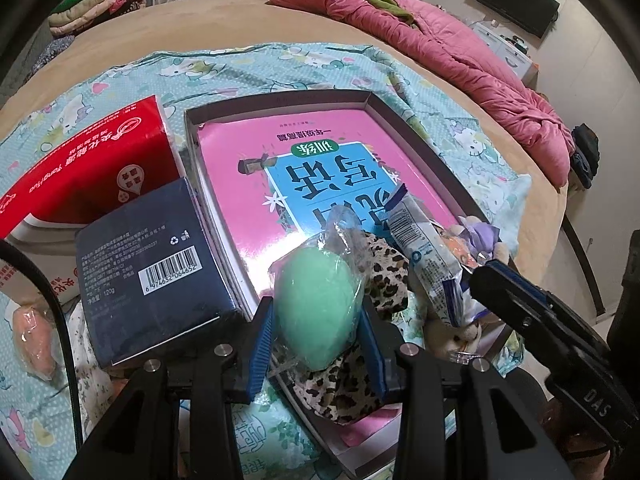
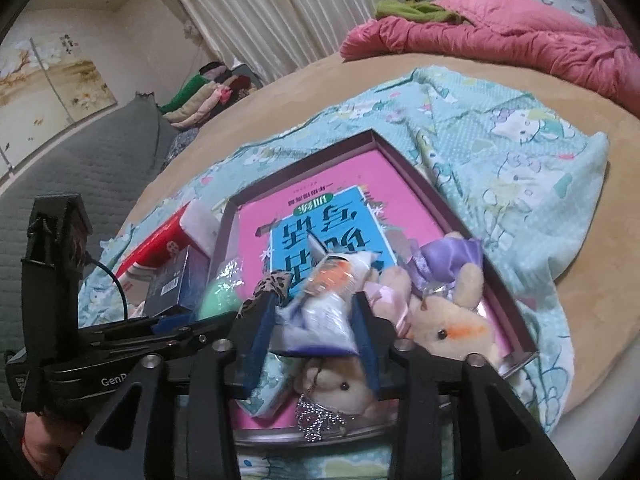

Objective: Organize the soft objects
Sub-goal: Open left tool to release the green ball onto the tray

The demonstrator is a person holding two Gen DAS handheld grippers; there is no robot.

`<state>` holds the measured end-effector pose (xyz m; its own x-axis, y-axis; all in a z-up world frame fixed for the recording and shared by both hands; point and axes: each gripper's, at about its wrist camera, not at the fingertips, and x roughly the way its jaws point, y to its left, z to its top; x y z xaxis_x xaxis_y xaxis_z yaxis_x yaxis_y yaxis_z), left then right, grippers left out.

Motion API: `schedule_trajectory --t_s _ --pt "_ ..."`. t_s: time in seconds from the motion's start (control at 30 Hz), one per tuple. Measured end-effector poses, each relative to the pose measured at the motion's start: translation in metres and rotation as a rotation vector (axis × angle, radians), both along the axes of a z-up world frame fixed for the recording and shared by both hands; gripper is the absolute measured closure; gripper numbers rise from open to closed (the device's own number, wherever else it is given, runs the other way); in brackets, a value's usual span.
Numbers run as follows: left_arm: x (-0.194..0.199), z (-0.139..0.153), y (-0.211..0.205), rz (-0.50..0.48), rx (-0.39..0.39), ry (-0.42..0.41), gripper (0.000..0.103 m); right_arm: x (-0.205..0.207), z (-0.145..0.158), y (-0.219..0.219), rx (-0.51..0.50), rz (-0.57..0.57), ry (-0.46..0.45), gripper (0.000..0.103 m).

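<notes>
Holding two soft items over the shallow tray [image 1: 372, 98] at once: left gripper [image 1: 318, 344] is clamped on a green sponge [image 1: 318, 304] in loose clear wrap, right gripper [image 2: 310, 340] is closed on a white packet [image 2: 326, 304], both above the near end of the pink book [image 1: 320, 148] lying in the tray. Risks: wrap is slick, so the sponge may squirt out of the pads; the packet is pinched near one end and could swing or slide free. Leopard cloth [image 1: 384, 276] and plush toys [image 2: 448, 320] crowd the same corner, so dropping here may pile things or push one over the rim. Grippers sit very near each other; collision likely if either shifts sideways.
</notes>
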<state>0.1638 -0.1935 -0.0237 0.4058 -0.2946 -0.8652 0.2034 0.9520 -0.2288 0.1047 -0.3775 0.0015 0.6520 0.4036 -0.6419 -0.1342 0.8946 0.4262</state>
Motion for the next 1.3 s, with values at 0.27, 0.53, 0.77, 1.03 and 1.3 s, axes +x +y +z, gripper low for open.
schedule_trajectory --t_s 0.27,0.53,0.77,1.03,1.3 --pt "0.002 0.000 -0.002 -0.001 -0.013 0.008 0.062 -0.003 0.007 0.000 -0.039 -0.011 -0.034 0.049" --pt "0.000 0.007 -0.001 -0.005 -0.048 0.009 0.053 -0.005 0.009 -0.008 -0.035 -0.050 -0.049 0.039" --pt "0.000 0.009 0.002 0.009 -0.036 0.011 0.047 -0.006 0.010 -0.010 -0.032 -0.056 -0.053 0.039" --pt "-0.004 0.013 0.001 0.011 -0.023 0.009 0.045 -0.008 0.013 -0.010 -0.035 -0.054 -0.067 0.033" --pt "-0.008 0.028 0.001 0.004 -0.030 -0.028 0.037 -0.010 0.015 -0.012 -0.037 -0.070 -0.077 0.029"
